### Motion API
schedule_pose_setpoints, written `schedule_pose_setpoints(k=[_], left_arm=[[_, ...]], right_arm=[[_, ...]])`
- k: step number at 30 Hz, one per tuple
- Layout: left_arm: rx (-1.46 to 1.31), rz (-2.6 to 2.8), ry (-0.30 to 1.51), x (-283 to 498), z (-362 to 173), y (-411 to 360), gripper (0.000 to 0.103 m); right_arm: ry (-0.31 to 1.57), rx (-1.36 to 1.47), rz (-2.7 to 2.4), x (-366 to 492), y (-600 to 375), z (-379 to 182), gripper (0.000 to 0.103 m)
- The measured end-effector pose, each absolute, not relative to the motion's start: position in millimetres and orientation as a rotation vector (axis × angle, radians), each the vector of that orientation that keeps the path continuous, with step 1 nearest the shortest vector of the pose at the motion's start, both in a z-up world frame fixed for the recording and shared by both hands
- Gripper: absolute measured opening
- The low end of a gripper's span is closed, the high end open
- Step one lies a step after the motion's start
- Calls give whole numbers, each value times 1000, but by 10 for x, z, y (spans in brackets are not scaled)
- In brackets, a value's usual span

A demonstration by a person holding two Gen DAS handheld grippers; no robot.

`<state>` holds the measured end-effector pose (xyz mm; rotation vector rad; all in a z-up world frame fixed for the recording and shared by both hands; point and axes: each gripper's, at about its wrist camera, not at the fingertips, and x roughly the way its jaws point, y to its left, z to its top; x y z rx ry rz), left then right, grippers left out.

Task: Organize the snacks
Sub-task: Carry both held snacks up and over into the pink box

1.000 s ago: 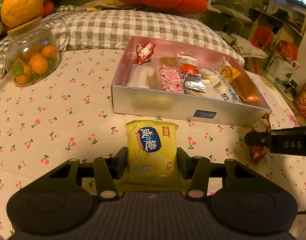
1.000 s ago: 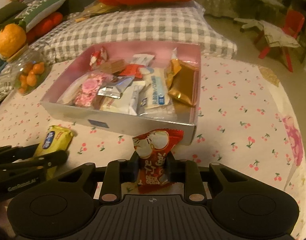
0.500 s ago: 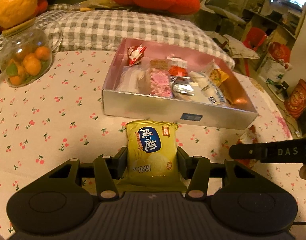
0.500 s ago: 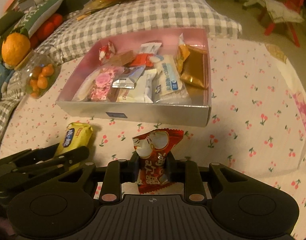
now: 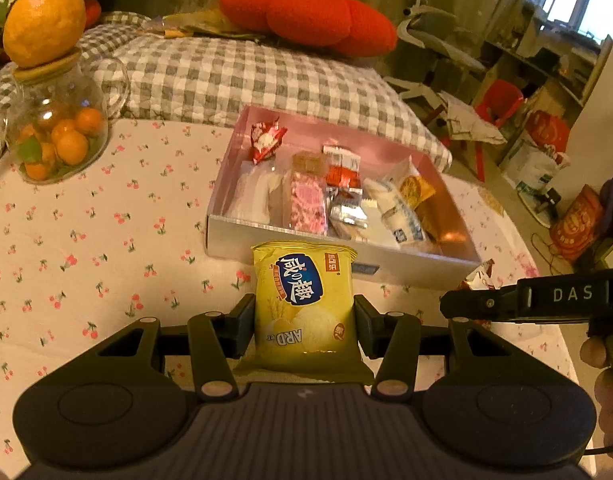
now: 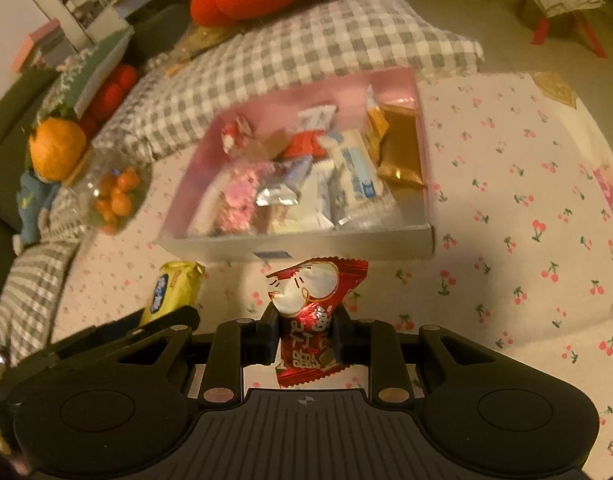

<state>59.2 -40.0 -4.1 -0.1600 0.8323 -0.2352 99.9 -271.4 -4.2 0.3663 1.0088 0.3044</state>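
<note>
The yellow biscuit packet [image 5: 304, 312] is pinched upright in the left tongs [image 5: 304, 322] and the red candy wrapper [image 6: 312, 316] in the right tongs [image 6: 306, 330], both lifted clear of the cherry-print surface [image 5: 86, 240], probably to drop into the pink box [image 5: 290, 242] just beyond, already crowded with wrapped snacks. A glass jar [image 5: 56, 136] holds small oranges.
</note>
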Motion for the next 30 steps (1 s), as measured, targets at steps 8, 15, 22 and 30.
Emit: schedule_pose_setpoints(k=[8, 15, 22, 30], left_arm=[[-135, -234, 822, 791, 77, -459, 47], [-121, -264, 820, 1160, 157, -692, 47], [-56, -288, 811, 1532, 59, -965, 47], [-33, -258, 860, 1864, -104, -1186, 47]], right_arm=[[989, 456, 292, 1187, -2876, 63, 24], [956, 480, 254, 1494, -2932, 133, 24], [860, 519, 277, 1798, -3045, 74, 24], [818, 588, 299, 2138, -3175, -89, 24]])
